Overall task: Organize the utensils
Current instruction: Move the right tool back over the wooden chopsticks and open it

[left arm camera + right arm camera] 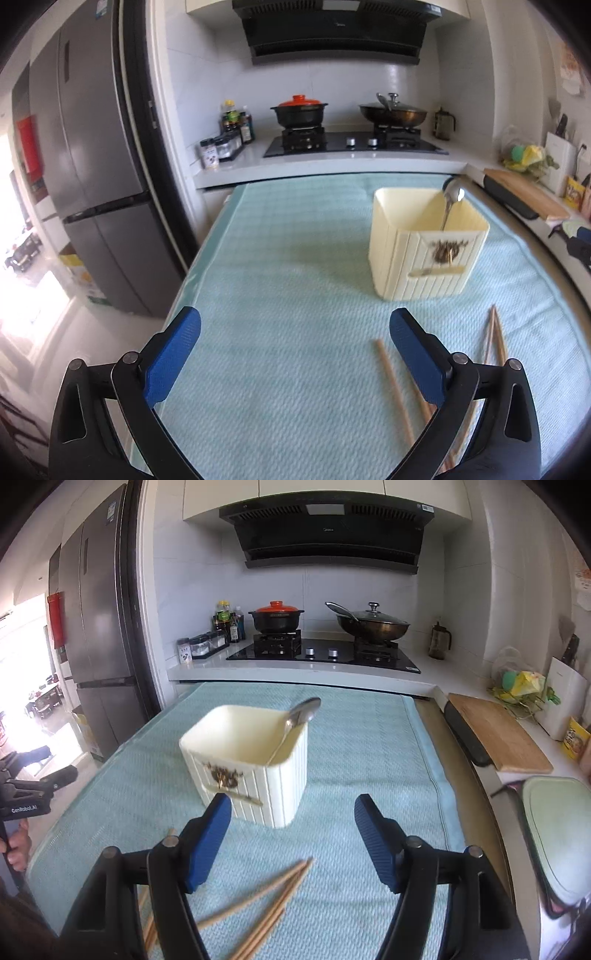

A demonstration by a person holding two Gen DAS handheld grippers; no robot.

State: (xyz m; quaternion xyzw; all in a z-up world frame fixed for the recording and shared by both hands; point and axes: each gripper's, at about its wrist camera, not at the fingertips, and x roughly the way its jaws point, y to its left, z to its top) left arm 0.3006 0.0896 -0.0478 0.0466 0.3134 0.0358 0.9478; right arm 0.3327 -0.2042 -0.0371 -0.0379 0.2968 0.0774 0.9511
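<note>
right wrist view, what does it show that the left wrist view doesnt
Only the right wrist view shows the left gripper held in a hand at the left edge, and a pale green board at right. Only the left wrist view shows one chopstick lying apart from the rest. Both show the cream utensil holder with a spoon inside, loose chopsticks on the blue cloth, and open, empty jaws.

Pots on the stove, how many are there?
2: the black pot with the orange lid on the left burner, the lidded wok on the right burner.
</note>
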